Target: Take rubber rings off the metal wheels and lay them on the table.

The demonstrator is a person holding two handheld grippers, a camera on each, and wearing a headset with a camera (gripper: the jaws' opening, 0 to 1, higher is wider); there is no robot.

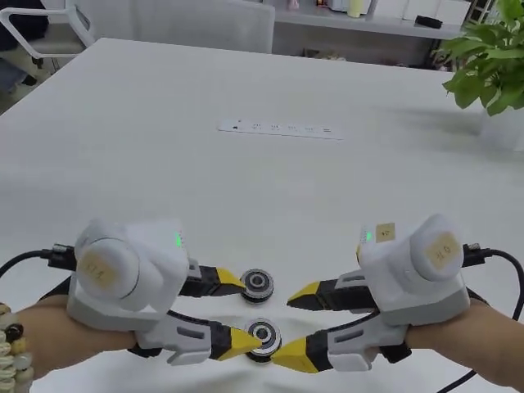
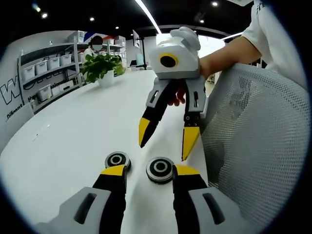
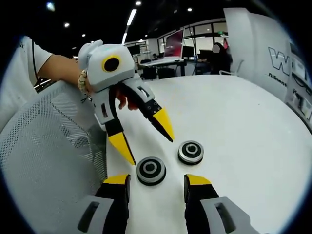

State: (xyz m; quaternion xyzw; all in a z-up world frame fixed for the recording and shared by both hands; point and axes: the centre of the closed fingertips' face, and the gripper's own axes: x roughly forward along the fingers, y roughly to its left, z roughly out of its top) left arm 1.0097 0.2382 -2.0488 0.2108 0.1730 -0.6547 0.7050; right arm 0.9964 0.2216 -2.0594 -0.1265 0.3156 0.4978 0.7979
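Near wheel (image 1: 262,334), dark ring (image 3: 151,182) still on, lies on the white worktop (image 1: 270,180) between the facing tips of the left tongs (image 1: 241,315) and right tongs (image 1: 288,327) (both spread wide). Far wheel (image 1: 257,283), likewise ringed, sits just beside the left tongs' farther tip.

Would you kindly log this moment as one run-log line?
left gripper open | right gripper open | near wheel between their tips, ring on | far wheel beside it

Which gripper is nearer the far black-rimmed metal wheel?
Left. The left gripper has one finger tip right beside the far black-rimmed metal wheel; the right gripper is farther, across a gap.
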